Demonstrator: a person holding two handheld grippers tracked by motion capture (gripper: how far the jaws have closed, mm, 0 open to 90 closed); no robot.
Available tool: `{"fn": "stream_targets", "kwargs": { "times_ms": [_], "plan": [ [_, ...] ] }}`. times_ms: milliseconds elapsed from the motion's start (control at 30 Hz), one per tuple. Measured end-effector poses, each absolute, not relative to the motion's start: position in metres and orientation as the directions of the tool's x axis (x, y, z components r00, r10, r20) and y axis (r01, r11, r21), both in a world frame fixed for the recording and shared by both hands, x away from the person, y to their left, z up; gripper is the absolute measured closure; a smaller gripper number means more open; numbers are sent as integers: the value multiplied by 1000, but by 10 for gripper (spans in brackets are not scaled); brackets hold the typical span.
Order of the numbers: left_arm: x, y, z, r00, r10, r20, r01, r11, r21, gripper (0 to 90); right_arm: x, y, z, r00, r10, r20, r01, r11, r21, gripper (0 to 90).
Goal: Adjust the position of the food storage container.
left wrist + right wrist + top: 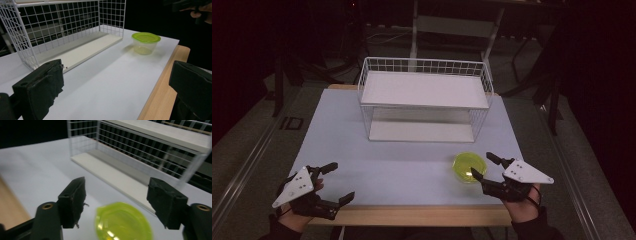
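Landmark: a white wire-grid rack with 2 flat white shelves (pixel 424 100) stands at the far middle of the pale blue-white desk (pixel 387 170), open toward the person; every place below is told against it.

Container: a small clear plastic tub with a lime-green lid (pixel 469 166) sits upright on the desk, in front of the rack's right end and apart from it. In the left gripper view the tub (pixel 145 43) stands just past the rack's lower shelf (pixel 82 50), lid closed.

Right tool: the right tool (pixel 480 167) hangs in front of the rack's right end, released, its 2 black jaws spread wide on either side of the tub. In the right gripper view the green lid (pixel 123 222) lies low between the jaws, blurred; I cannot tell whether either jaw touches it. The wide spread looks meant to clear the lid's rim before closing.

Left tool: the left tool (pixel 341 182) waits in front of the rack's left end, near the desk's wooden front edge, also released and holding nothing. It looks parked out of the way.

Step, as I judge it: closing in on the tub for a grasp, likely to move it onto 1 of the rack's shelves.
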State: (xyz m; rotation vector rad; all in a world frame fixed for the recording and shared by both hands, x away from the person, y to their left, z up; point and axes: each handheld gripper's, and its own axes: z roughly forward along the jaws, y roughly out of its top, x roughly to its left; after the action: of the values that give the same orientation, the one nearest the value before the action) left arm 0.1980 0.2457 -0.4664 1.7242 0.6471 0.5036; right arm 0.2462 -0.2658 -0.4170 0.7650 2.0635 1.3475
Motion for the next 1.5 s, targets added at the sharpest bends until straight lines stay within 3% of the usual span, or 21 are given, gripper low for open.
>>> {"fn": "stream_targets", "kwargs": {
  "times_ms": [167,233,433,600,1067,1500],
  "plan": [
    [198,245,-467,755,656,-1,160,-183,970,2,261,-278,-418,-650,743,-163,186,363,913,525],
    [198,245,-467,755,655,-2,161,-182,970,2,263,-280,-419,-639,750,-169,195,371,908,541],
    [199,245,-467,756,655,-2,162,-184,969,2,277,-296,-436,-629,764,-142,275,390,879,750],
    [199,245,-467,756,654,-3,162,-183,970,2,285,-307,-451,-605,786,-128,327,391,860,847],
    [199,244,-467,757,653,0,161,-186,969,2,300,-325,-490,-563,822,-88,460,399,793,897],
    [198,243,-467,760,650,5,159,-194,968,2,313,-310,-508,-594,804,-35,533,426,731,897]
  ]
}}
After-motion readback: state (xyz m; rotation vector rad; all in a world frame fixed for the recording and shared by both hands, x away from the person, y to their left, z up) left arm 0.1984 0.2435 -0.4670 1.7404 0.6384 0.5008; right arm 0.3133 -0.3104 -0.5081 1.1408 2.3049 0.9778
